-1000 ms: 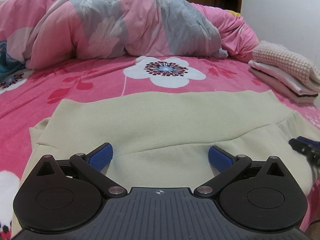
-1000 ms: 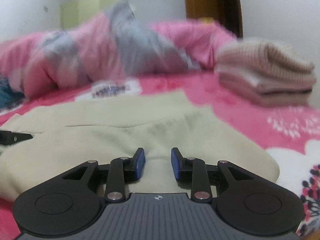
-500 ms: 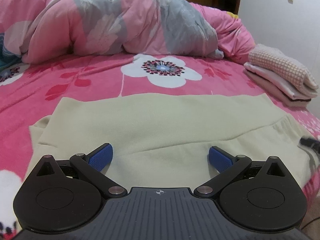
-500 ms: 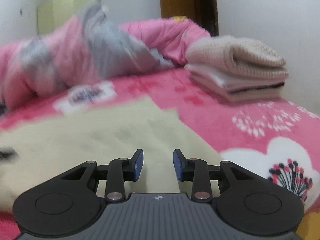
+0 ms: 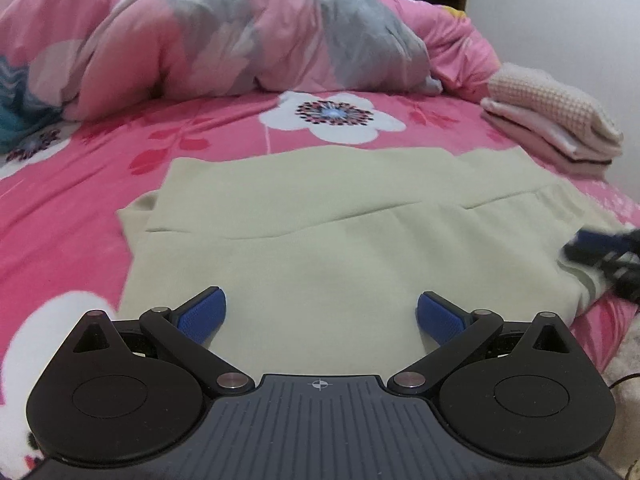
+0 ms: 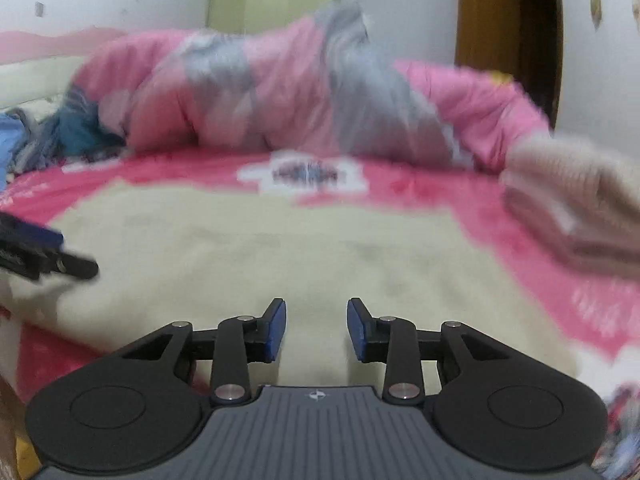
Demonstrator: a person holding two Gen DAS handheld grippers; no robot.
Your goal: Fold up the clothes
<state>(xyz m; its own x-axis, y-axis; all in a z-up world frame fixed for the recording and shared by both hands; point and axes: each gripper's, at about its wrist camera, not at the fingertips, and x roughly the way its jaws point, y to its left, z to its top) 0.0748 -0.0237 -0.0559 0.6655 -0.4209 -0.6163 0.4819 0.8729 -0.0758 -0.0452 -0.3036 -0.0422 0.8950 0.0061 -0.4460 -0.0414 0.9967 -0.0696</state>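
I have both tools hovering over the near edge of the garment (image 5: pixel 320 216), a pale cream piece spread flat on the bed (image 5: pixel 80 184). It is already partly folded: a top layer lies doubled over the lower one, its edge running as a soft crease from about 9 o'clock to 3 o'clock across the cloth. That leaves a wide, tidy rectangle, which I judge is ready for its next fold.

My left gripper (image 5: pixel 322 312) has its jaws spread wide, with nothing between the blue pads (image 5: pixel 202 314) but bare cloth beneath; it grips nothing. I keep it open like this so it can come down on the near hem when I choose a pinch point.

My right gripper (image 6: pixel 316 328) stands part open, a narrower gap than the left, and it too is empty; the cloth shows through the gap, not caught in it. From the left view it appears blurred at 3 o'clock, over the garment's right edge (image 5: pixel 600 256). The right view is smeared with motion, so fine detail there I cannot tell.

At 2 o'clock, well apart from the garment, sits a stack (image 5: pixel 552 120) of finished folded pieces, waffle knit on top; I judge the garment goes there once done. At 12 o'clock a quilt (image 5: pixel 240 32) is heaped up out of the way, leaving the sheet free for folding.

The next grasp needs both tools on matching corners, or the fold will skew.
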